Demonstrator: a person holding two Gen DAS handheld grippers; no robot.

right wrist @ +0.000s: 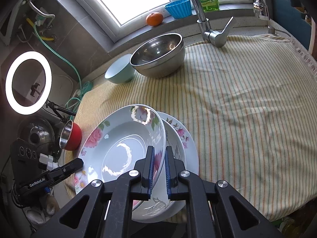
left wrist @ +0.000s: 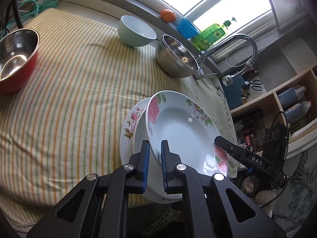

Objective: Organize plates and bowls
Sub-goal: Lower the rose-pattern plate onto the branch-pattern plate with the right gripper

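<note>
Two floral plates sit at the near edge of the tabletop (left wrist: pixel 69 91), which is covered by a striped cloth, and much of the lower plate (left wrist: pixel 128 127) is hidden beneath the upper plate (left wrist: pixel 178 130); I see only its rim and a flower sprig. In the right wrist view the lower plate (right wrist: pixel 184 138) shows as a crescent on the far side of the upper plate (right wrist: pixel 118 144), and glare from the window washes out part of the upper plate's pattern. Whether the upper plate rests on the lower one or hangs just above it I cannot tell; it stands tilted.

My left gripper (left wrist: pixel 155 162) is clamped on the upper plate's near rim, blue pads nearly together with the thin edge between them. My right gripper (right wrist: pixel 159 168) grips the opposite rim the same way; from the left wrist view my right gripper (left wrist: pixel 218 139) shows only as a black finger tip at the plate's edge.

Beyond the plates, toward the window, stand a pale green bowl (left wrist: pixel 136 30) and a steel bowl (left wrist: pixel 178 57) close together, while a red bowl (left wrist: pixel 16 55) is cut off at the frame's left edge.
</note>
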